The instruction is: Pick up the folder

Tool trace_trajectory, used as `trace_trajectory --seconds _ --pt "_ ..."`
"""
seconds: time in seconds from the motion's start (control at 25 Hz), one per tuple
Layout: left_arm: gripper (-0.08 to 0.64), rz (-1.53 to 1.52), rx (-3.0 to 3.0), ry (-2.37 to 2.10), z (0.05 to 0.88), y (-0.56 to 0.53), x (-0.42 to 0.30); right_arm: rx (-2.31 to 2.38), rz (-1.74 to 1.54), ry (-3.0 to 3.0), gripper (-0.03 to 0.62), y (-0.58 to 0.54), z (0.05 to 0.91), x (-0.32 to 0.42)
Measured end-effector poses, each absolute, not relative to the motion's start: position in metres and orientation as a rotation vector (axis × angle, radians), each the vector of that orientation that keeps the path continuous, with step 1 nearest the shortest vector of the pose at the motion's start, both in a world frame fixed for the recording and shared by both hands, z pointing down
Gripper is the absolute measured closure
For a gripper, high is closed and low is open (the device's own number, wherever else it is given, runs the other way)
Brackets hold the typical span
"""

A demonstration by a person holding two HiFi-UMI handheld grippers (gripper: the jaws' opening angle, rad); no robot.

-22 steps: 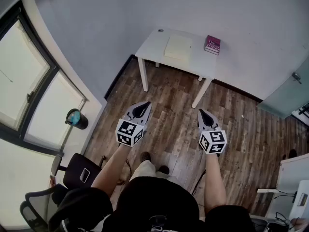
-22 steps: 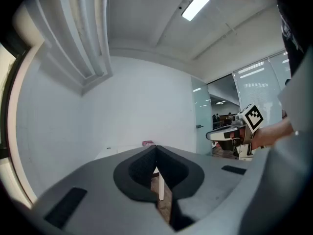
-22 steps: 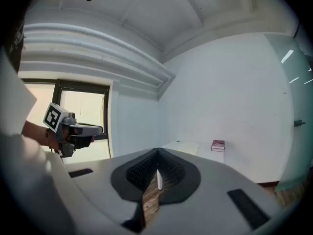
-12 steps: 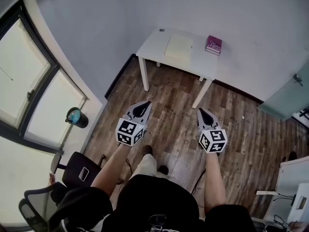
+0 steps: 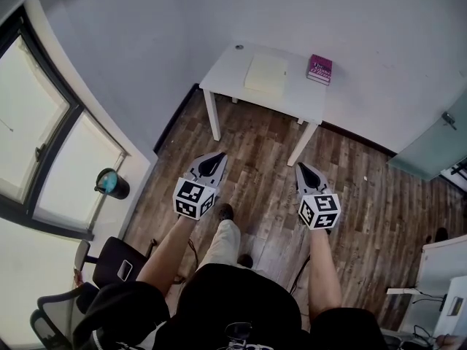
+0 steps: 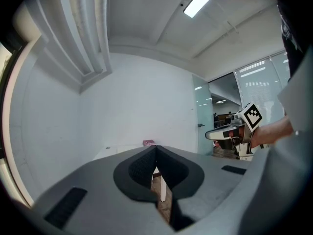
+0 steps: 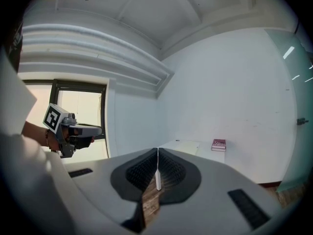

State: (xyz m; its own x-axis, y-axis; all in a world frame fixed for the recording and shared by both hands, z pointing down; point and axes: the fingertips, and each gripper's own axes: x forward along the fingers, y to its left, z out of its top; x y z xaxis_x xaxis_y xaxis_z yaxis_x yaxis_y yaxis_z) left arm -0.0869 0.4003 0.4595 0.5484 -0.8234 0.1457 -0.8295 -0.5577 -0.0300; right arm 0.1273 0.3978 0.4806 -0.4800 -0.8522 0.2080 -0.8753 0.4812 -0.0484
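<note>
Lying flat on the smooth white rectangular table (image 5: 222, 75) at twelve o'clock: pale cream folder (image 5: 265, 74); maroon book (image 5: 319, 69) at its three o'clock. Left gripper (image 5: 217, 157) and right gripper (image 5: 301, 168) pressed together, empty, over dark wood-plank floor (image 5: 255, 152); well apart from the table.

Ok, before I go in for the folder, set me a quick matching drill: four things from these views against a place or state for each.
Things:
1. folder
2. book
3. bin
4. left gripper

Places or states:
A. on the floor beside the window
B. shut and empty, held above the floor
C. flat on the middle of the white table
D. on the table's far corner, next to the wall

Pairs: 1-C, 2-D, 3-A, 4-B
</note>
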Motion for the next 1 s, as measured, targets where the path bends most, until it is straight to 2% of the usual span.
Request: trace_trajectory --seconds 1.0 --pt "0.538 0.255 2.73 -1.424 0.472 0.234 -0.101 1.523 0.262 -2.547 0.568 0.24 0.501 0.116"
